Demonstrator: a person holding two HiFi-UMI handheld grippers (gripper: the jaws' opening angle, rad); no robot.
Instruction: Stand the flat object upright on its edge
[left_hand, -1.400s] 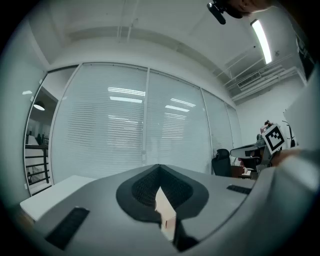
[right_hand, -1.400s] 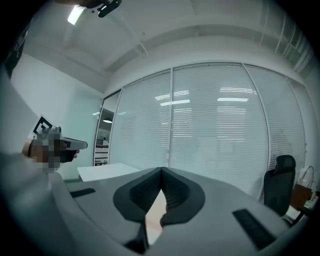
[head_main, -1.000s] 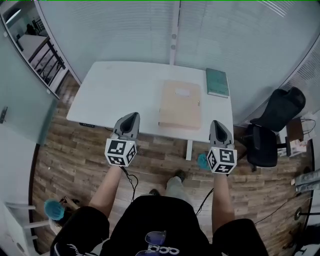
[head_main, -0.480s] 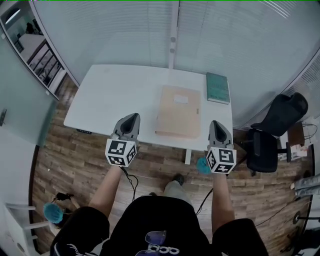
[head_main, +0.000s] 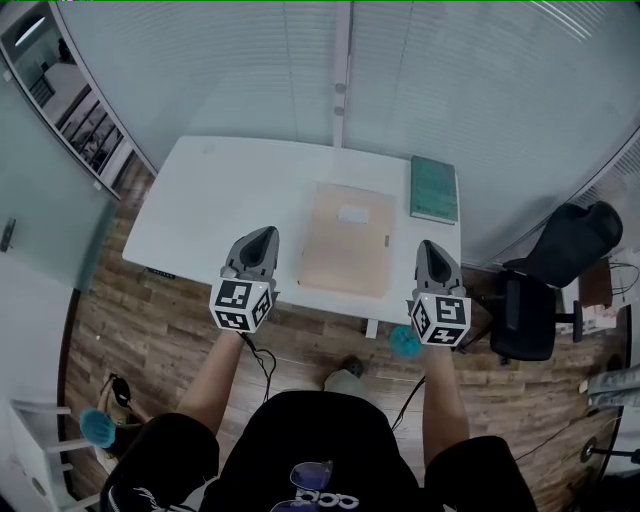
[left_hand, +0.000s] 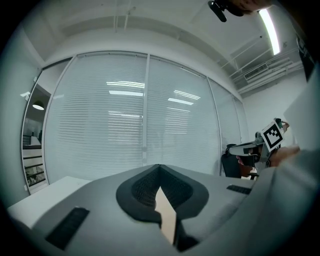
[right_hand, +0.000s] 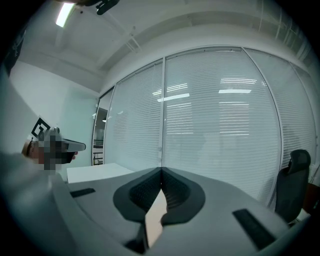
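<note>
The flat tan cardboard folder (head_main: 345, 240) lay face-down on the white rectangular table (head_main: 220, 190), right of the table's middle and reaching almost to its near edge; a small pale label showed on its upper face; no edge of it was lifted. A dark green book (head_main: 434, 189) lay flat at the table's far right corner, just beside the folder's far right corner but apart from it.

The left gripper (head_main: 264, 234), grey with a black-and-white marker cube at its back, was held over the table's near edge, to the left of the folder and clear of it; its jaws were pressed together at the tips, nothing pinched between them, as the left gripper view showed (left_hand: 159, 167). The right gripper (head_main: 432, 246) was held at the near right corner of the table, to the right of the folder and not touching it; its jaws also met tip to tip, empty (right_hand: 161, 171).

Both grippers pointed away from the person towards the glass wall with white blinds (head_main: 250, 70) beyond the table; a black office chair (head_main: 560, 250) stood on the wooden plank floor (head_main: 150, 340) to the right of the table.
</note>
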